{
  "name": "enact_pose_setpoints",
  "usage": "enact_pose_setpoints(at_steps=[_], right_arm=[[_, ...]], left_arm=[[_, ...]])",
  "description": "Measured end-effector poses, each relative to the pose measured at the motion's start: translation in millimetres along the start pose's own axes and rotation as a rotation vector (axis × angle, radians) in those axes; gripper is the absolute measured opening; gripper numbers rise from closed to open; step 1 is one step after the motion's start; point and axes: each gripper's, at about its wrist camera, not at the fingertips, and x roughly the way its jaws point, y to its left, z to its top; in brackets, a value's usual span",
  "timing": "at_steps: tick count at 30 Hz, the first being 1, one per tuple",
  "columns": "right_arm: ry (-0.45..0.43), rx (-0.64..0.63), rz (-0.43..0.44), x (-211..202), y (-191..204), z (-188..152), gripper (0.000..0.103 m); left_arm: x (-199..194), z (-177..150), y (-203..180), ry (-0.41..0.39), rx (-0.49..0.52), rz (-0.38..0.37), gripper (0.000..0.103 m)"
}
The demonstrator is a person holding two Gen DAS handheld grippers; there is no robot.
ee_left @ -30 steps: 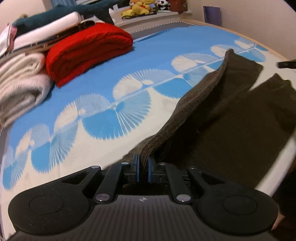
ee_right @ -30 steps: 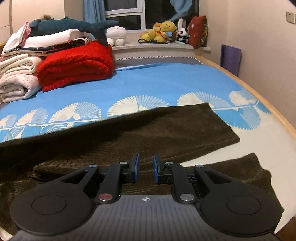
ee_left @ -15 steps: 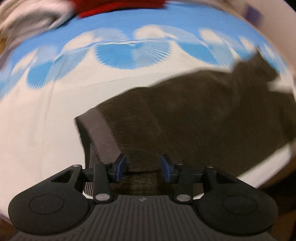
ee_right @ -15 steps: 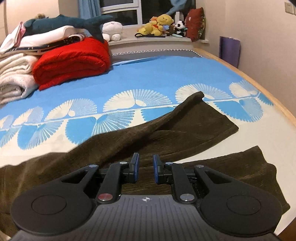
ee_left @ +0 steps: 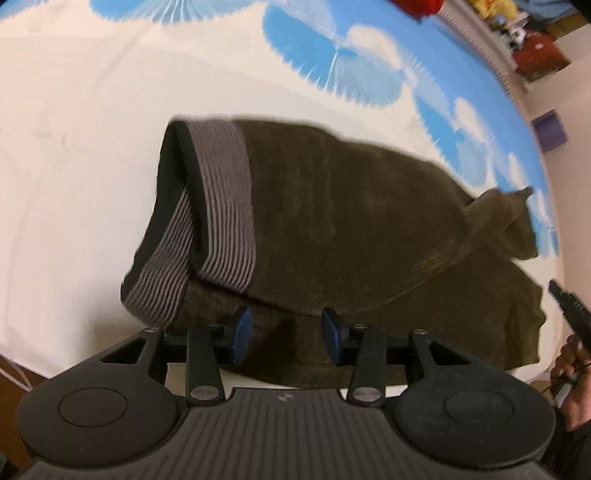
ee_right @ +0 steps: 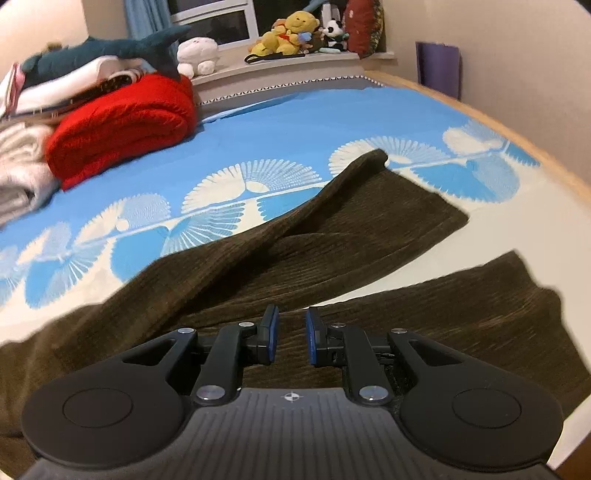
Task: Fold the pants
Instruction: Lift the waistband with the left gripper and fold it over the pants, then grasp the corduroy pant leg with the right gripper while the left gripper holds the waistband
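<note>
Dark brown corduroy pants [ee_left: 351,221] lie across the bed, with the grey striped waistband [ee_left: 225,206] at the left and gaping. My left gripper [ee_left: 284,332] points steeply down over the cloth just below the waistband; its jaws stand apart with nothing pinched. In the right wrist view both legs [ee_right: 332,251] spread away from me, and the far leg's edge is flipped over along its length. My right gripper [ee_right: 291,332] hovers low over the near leg [ee_right: 480,295], a narrow gap between its pads and no cloth bunched in it.
The bed sheet [ee_right: 295,122] is blue and white with fan prints. A red blanket [ee_right: 122,125] and folded linens [ee_right: 22,166] are stacked at the far left, plush toys [ee_right: 291,29] on the sill. The wooden bed edge [ee_right: 535,147] curves along the right. A person's hand [ee_left: 572,369] shows at the right.
My left gripper let go of the pants' edge, opened, and swung down and rolled over the waistband end. The far leg's edge flipped over. My right gripper sank closer to the cloth.
</note>
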Motion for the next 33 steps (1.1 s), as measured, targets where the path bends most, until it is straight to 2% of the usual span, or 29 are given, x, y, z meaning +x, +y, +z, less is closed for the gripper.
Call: enact_pose_setpoints(at_steps=[6,8,12,15,17,20,24,28,32,33], right_arm=[[0.003,0.158,0.122,23,-4,-3,0.017],[0.012,0.198,0.141,34,-3,-3,0.018],[0.026,0.290,0.192,56,-1,1,0.019],[0.041,0.338,0.234,74,2,13,0.019],[0.052,0.353,0.248,87,5,20,0.019],[0.087,0.398,0.255,112,7,26,0.025],[0.167,0.442,0.261,146,13,29,0.033],[0.170,0.420,0.248,156,26,37,0.039],[0.196,0.389,0.187,165,34,41,0.036],[0.193,0.377,0.171,164,35,42,0.020]], left_arm=[[14,5,8,0.026,-0.076,0.008,0.047],[15,12,12,0.013,-0.109,0.006,0.055],[17,20,17,0.003,-0.157,0.032,0.056],[16,27,18,-0.009,-0.172,0.036,0.051],[15,31,20,-0.017,-0.184,0.058,0.034],[14,33,20,-0.022,-0.193,0.084,0.026],[11,32,15,-0.035,-0.166,0.114,0.025],[7,32,14,-0.047,-0.166,0.116,0.025],[3,31,14,-0.055,-0.159,0.120,0.024],[3,30,14,-0.056,-0.157,0.122,0.024]])
